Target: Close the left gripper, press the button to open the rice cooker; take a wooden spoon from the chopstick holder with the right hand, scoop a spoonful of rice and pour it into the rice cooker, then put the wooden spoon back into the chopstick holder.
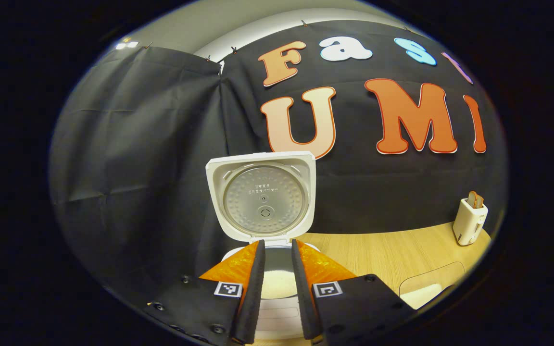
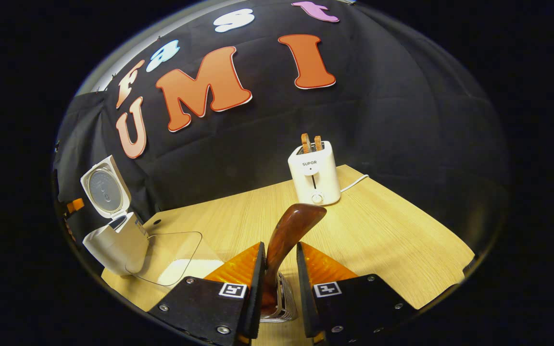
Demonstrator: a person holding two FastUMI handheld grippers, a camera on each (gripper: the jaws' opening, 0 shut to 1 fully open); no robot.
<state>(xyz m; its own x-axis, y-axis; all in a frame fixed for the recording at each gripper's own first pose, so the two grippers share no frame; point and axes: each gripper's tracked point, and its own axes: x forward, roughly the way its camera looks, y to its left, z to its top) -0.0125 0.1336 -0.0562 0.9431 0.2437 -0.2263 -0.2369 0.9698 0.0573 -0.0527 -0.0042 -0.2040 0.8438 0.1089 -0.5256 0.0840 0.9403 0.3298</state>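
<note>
I have the table (image 2: 383, 250) under both tools, light wood, with the rice cooker (image 2: 113, 240) standing at its far left corner, lid (image 1: 262, 194) already tipped up and a pale layer of rice (image 1: 277, 283) visible in its pot. A clear container (image 2: 171, 259) holding more white rice sits just beside it, and a toaster (image 2: 314, 175) stands near the back. My left gripper (image 1: 277, 288) hangs before the open cooker, its fingers parted with nothing between them. My right gripper (image 2: 279, 288) straddles the wooden spoon (image 2: 289, 230), which stands in the metal chopstick holder (image 2: 282, 305); its fingers look parted either side of the handle, not pinching. I judge the spoon light, rigid and glossy enough to slip, so I would clamp the straight handle low, below the curved bowl.
</note>
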